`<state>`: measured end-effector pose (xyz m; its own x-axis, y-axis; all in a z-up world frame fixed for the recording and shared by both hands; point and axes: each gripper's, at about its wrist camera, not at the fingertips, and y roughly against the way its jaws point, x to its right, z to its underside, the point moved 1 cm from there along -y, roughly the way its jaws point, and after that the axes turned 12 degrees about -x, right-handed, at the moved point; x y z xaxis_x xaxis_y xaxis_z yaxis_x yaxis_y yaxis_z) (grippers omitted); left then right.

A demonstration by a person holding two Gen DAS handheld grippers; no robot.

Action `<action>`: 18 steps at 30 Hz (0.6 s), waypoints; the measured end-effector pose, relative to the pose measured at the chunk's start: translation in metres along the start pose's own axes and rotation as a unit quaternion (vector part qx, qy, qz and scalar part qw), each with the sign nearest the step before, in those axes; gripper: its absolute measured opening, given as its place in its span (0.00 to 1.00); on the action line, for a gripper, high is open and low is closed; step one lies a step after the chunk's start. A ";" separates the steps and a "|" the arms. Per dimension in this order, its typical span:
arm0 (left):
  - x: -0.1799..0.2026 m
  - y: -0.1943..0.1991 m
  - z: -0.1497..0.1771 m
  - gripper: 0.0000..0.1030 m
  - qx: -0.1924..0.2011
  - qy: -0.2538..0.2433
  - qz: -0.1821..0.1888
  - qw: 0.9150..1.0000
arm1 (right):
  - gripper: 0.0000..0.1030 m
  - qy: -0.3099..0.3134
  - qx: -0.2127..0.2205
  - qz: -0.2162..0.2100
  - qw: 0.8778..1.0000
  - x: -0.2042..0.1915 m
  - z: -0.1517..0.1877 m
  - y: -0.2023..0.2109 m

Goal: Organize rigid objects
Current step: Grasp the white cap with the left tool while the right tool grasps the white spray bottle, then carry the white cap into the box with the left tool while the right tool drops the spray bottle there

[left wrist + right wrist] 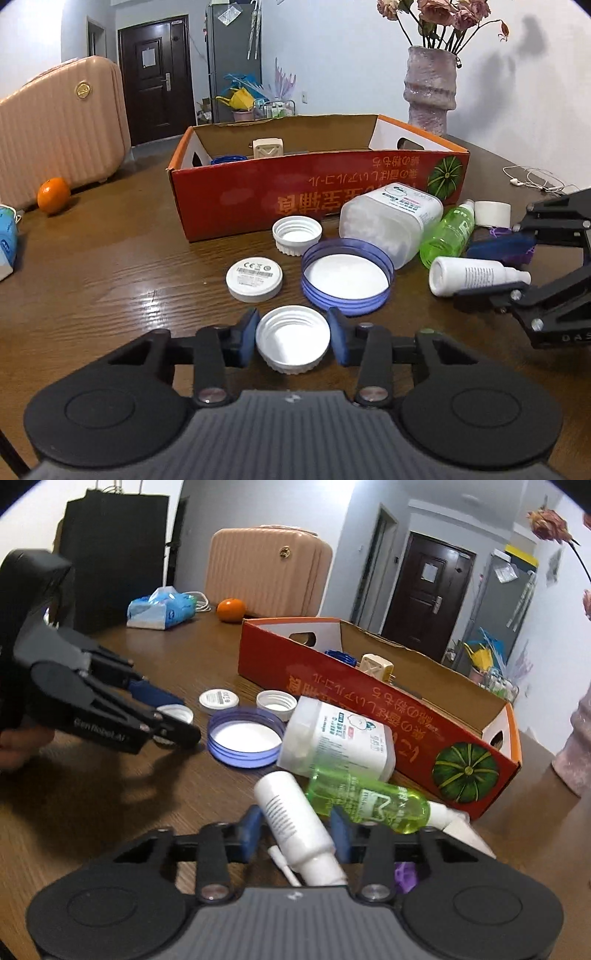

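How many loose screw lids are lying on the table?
3: a white ribbed plastic lid between the left claw pads, another white ribbed lid by the red cardboard box, and a large blue-rimmed lid. More may be hidden.
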<state>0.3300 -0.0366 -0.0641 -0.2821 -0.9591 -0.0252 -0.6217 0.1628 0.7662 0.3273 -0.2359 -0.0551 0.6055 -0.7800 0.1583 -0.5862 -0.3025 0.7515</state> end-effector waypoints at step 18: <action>0.008 0.109 0.055 0.39 0.048 0.066 0.002 0.997 | 0.26 -0.228 0.067 -0.005 0.971 -0.050 0.046 0.080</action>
<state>0.2200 -0.0140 -0.0159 -0.1890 -0.9797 0.0674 -0.6903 0.1814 0.7004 0.2254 -0.2463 -0.0319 0.3272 -0.9291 -0.1721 -0.6652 -0.3558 0.6564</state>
